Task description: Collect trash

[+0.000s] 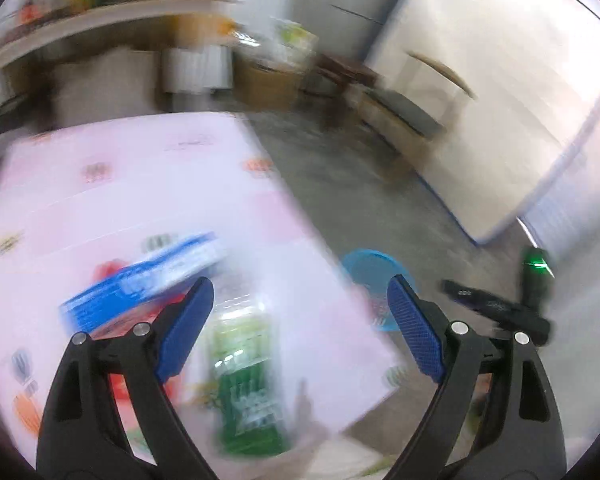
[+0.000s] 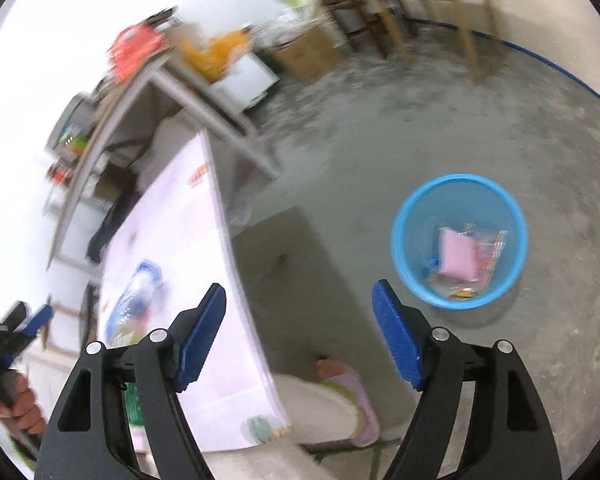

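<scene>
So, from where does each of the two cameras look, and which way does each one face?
Left wrist: sits on the left gripper, tilted down at the pink table with a blue box and green bottle; the right gripper shows at right.
Right wrist: sits on the right gripper, tilted down at the floor and blue basket holding trash; a hand shows at left.
Shared: table, basket, and wooden bench.

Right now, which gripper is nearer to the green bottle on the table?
Left. The left gripper hangs open right above the green bottle; the right gripper is off the table's edge, over the floor, toward the blue basket.
</scene>
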Available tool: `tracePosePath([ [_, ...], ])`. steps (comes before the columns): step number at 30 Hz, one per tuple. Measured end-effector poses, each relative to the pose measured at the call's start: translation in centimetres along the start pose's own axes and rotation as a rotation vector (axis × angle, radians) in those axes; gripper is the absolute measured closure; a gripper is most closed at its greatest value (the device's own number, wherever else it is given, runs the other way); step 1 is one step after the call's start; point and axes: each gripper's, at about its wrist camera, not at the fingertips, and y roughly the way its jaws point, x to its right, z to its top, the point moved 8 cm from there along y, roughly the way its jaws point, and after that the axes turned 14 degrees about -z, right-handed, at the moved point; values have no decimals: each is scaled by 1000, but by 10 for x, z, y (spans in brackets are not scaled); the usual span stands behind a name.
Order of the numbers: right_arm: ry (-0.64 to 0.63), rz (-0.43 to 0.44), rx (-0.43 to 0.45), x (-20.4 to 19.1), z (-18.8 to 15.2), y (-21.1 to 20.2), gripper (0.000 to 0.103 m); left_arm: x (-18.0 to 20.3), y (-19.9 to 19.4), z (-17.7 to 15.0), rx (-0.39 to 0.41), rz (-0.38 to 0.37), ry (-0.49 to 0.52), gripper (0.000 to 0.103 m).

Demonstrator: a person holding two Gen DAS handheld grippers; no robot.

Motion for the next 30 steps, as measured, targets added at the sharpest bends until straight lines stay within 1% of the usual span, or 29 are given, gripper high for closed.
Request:
tracePosePath([
  [2, -48, 20, -15, -27, -6, -2, 29, -37, -30, -20, 41, 58, -60, 19],
  [3, -72, 32, -21, -42, -8, -4, 29, -51, -41, -28, 55, 75, -88, 19],
  [4, -103, 46, -29, -61, -12, -5, 28, -71, -55, -43, 73, 103, -129, 19],
  [6, -149, 73, -47, -92, -20, -5, 27, -95, -70, -63, 88, 140, -169, 19],
  [8, -172, 102, -92, -126, -32, 3, 26, -118, -81, -90, 102, 178, -216, 19],
  [10, -176, 111, -148, -151, -45, 16, 26, -131, -85, -112, 112, 184, -245, 19],
  [12, -185, 100, -212, -175, -61, 33, 26, -138, -86, -133, 117, 200, -254, 19],
  [14, -195, 84, -249, -189, -71, 47, 26, -146, -86, -146, 112, 201, -260, 19],
  [18, -215, 35, -288, -213, -86, 71, 26, -153, -85, -162, 118, 199, -254, 19],
  [21, -261, -10, -268, -223, -87, 81, 26, -154, -89, -165, 130, 197, -236, 19],
  [26, -310, -53, -238, -234, -90, 80, 26, -156, -98, -162, 163, 197, -202, 19],
  [30, -322, -59, -261, -240, -92, 82, 27, -159, -102, -161, 177, 188, -201, 19],
])
